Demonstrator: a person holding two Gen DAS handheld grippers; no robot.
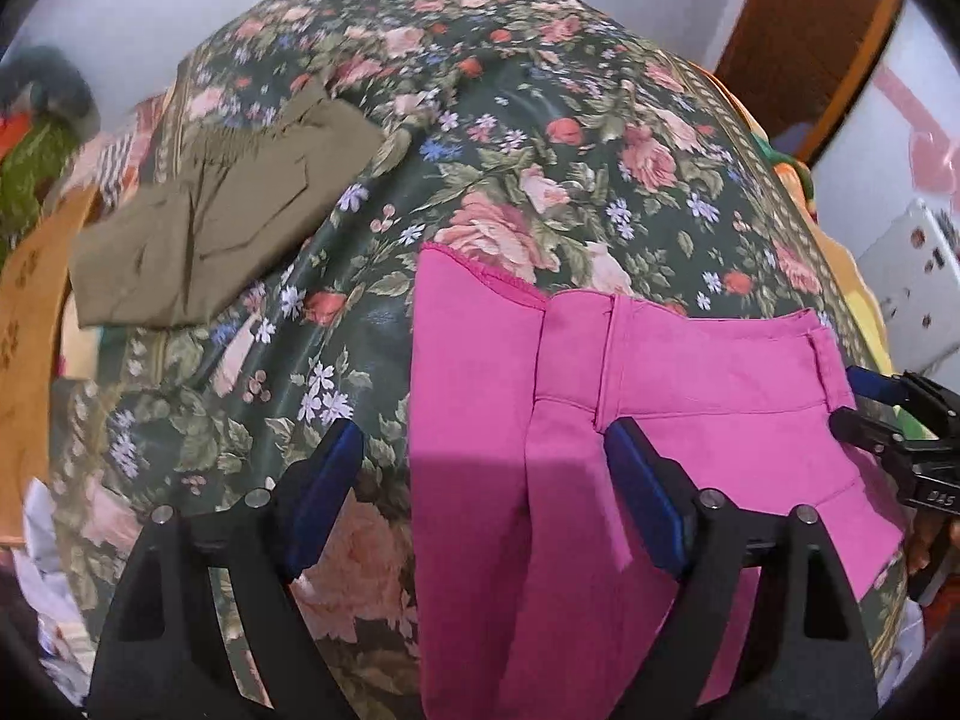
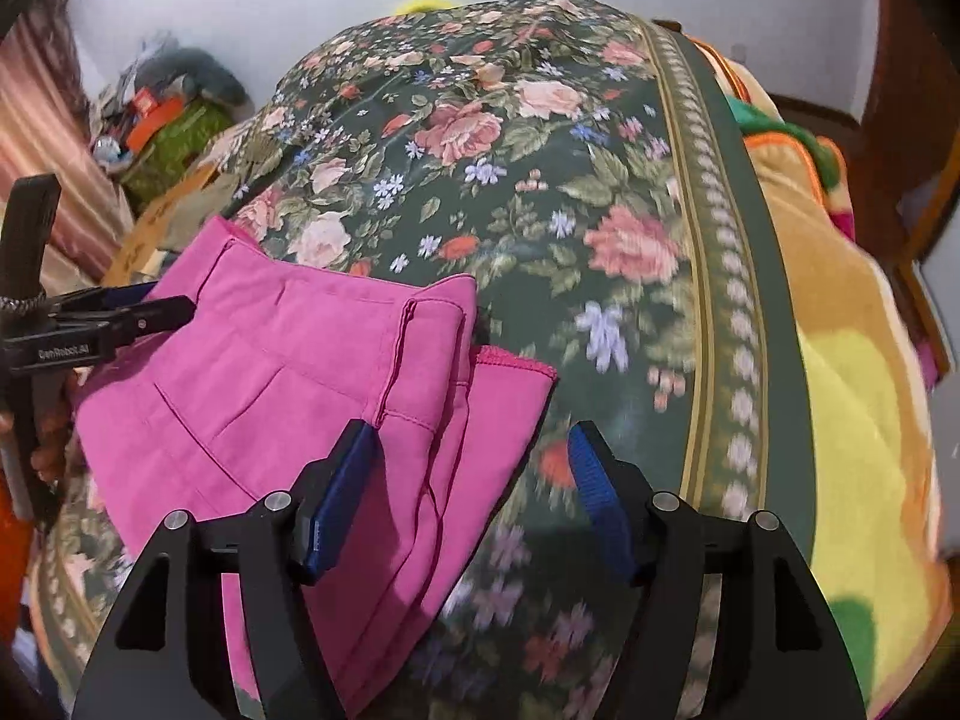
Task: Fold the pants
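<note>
Pink pants [image 1: 600, 450] lie folded on a floral-covered surface [image 1: 510, 150], waistband toward the far side. My left gripper [image 1: 486, 468] is open above their left edge, one pad over the floral cloth, the other over the pants. My right gripper [image 2: 474, 468] is open above the pants' right edge [image 2: 300, 372]; it also shows at the right rim of the left wrist view [image 1: 864, 402]. The left gripper shows at the left of the right wrist view [image 2: 162, 300]. Neither holds cloth.
Folded olive-brown pants [image 1: 204, 222] lie at the far left of the floral cover. An orange-brown cloth [image 1: 30, 360] hangs at the left edge. A yellow and tan blanket [image 2: 852, 360] lies right of the cover. Clutter [image 2: 162, 120] sits far left; a wooden frame [image 1: 804, 30] far right.
</note>
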